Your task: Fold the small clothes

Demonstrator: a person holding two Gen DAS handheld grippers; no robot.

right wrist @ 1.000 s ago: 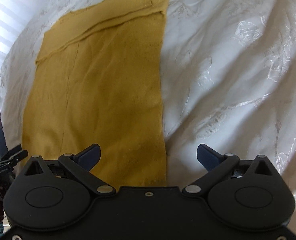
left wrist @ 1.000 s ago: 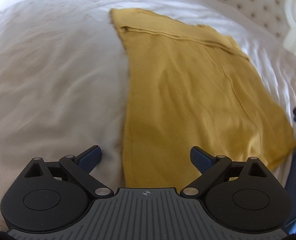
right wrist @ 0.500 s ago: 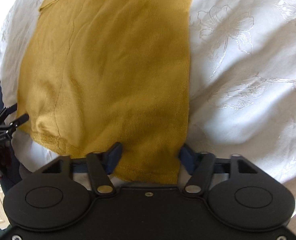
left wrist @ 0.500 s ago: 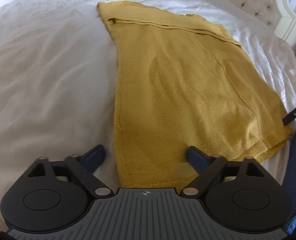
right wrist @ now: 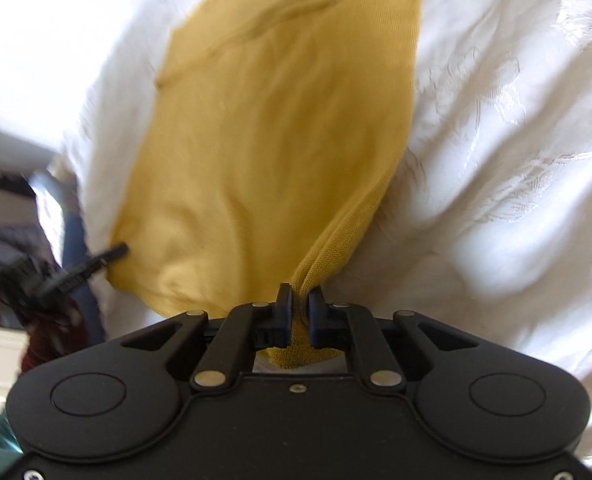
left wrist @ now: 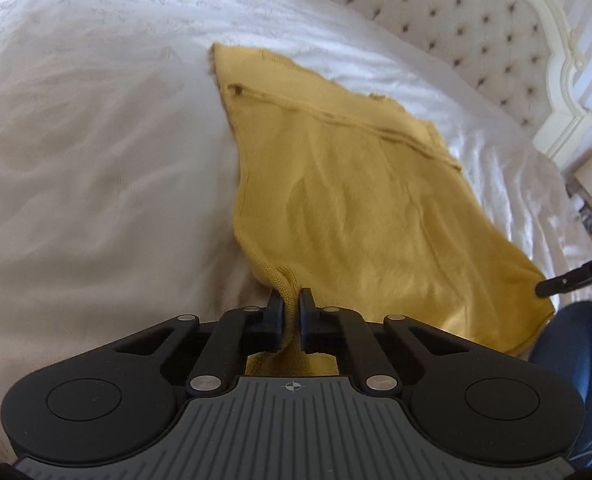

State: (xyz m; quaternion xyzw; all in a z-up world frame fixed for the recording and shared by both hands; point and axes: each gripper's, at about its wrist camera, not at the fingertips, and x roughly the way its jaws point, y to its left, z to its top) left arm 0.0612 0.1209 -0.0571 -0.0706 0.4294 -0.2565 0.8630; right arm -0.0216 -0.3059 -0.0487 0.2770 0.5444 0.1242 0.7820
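Both near corners pinched, hem coming up off the bed

The white bedspread (left wrist: 96, 184) lies open across the upper left; the yellow garment (left wrist: 356, 200) fills frame centre. A second ago spread wide, the left gripper (left wrist: 291, 300) and right gripper (right wrist: 300, 294) now clamp its near hem, likely starting the fold away; the headboard (left wrist: 476, 28) bounds the upper right.

A white embossed bedspread (left wrist: 96, 168) w/ floral relief covers the bed, bright daylight glinting off its folds at right. Behind it stands a cream button-tufted headboard (left wrist: 476, 32) in a carved frame; a small lamp (left wrist: 590, 170) sits beside it, nr a striped wall.
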